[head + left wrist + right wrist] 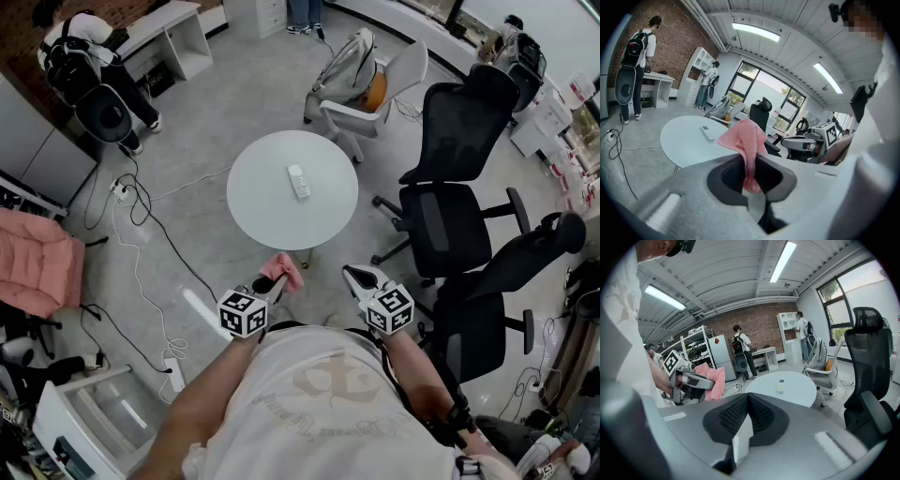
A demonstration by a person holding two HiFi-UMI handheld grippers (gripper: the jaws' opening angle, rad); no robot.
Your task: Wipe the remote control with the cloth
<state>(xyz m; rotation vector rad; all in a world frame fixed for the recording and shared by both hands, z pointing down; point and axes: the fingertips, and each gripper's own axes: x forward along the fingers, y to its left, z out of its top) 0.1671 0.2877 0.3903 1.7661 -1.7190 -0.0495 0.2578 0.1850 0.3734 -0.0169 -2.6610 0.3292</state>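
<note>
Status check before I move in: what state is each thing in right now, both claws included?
left claw, shut on the cloth.
right claw, shut, nothing between its jaws.
cloth, bunched, pinched in the left claw, held short of the table.
remote control, lying flat near the middle of the table, no claw on it.
table, upright, bearing the remote control.

pink cloth [282, 271] — white table [258, 202]

An open-plan office: black swivel chairs [441, 225] at three o'clock of a round white table [267, 220], a white desk [169, 21] at eleven, a brick wall [759, 317], ceiling strip lights [783, 258], a grey floor [216, 103].
</note>
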